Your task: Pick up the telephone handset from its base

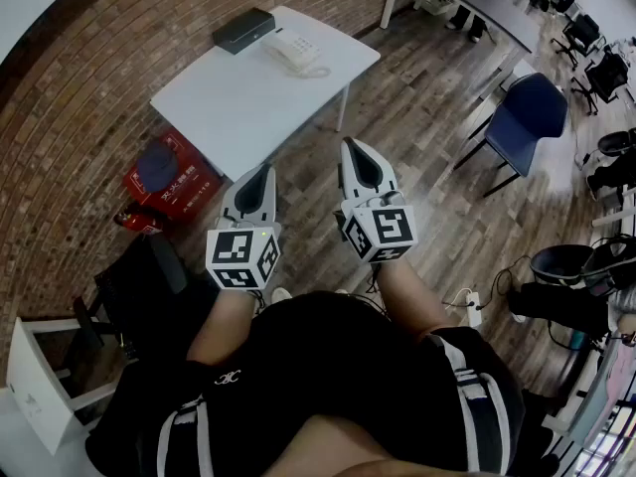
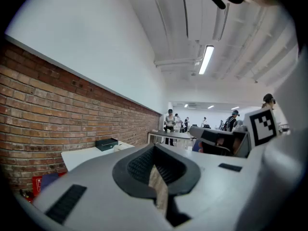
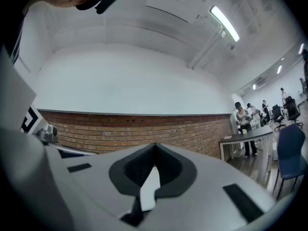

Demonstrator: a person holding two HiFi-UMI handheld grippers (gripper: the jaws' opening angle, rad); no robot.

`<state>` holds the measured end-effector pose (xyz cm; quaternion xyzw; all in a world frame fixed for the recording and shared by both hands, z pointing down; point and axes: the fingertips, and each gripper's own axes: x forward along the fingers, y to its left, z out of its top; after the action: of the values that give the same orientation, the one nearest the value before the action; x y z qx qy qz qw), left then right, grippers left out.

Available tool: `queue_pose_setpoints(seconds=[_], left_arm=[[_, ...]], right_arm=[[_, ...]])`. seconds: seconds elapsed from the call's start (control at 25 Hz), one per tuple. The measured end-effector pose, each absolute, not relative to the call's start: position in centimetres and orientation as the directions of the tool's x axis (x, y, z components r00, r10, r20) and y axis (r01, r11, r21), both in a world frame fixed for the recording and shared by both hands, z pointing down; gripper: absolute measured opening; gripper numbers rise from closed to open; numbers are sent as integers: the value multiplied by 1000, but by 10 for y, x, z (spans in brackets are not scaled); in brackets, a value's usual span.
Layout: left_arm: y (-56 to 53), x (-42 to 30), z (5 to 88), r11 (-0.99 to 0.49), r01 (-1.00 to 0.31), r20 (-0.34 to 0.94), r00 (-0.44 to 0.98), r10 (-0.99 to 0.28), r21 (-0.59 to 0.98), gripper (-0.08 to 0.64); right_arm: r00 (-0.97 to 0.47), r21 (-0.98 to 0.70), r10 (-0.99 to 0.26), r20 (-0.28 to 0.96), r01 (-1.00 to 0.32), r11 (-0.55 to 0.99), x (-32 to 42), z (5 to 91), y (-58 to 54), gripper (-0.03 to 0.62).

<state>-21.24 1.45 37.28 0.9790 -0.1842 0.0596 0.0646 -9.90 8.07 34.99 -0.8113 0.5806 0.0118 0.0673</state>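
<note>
1. White handset (image 1: 282,46): on its base (image 1: 301,56), table (image 1: 238,102), upper centre of head view.
2. Left gripper (image 1: 260,172), right gripper (image 1: 351,147): jaws pressed together, empty, well short of table.
3. Step: approach; next, reach and spread jaws.

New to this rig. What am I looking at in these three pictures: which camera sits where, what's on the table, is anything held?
There is no robot here: a person holds a grey handheld two-jaw tool in each hand. The head view comes from a camera on the person's head, looking down at the left tongs and the right tongs. The other two pictures come from a camera riding on each tool, looking along its jaws. Both pairs of jaws are closed, with nothing between them. Ahead, beside the red brick wall, stands a white rectangular table. It carries a white desk telephone, untouched, and a dark flat box.
</note>
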Motion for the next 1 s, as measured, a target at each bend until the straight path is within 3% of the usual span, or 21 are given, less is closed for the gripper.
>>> queue_pose_setpoints(seconds=[0.52,1.0], left_arm=[[43,-195,375,-922,-375,150,921,-359,97,2],[103,-166,382,-922,-374,133,923,-360,97,2]], right_arm=[[310,-142,-946,-94,-945,-296,-84,358,106,-2],[265,-60,-956,-128,-964,-259,-70,361,162,-2]])
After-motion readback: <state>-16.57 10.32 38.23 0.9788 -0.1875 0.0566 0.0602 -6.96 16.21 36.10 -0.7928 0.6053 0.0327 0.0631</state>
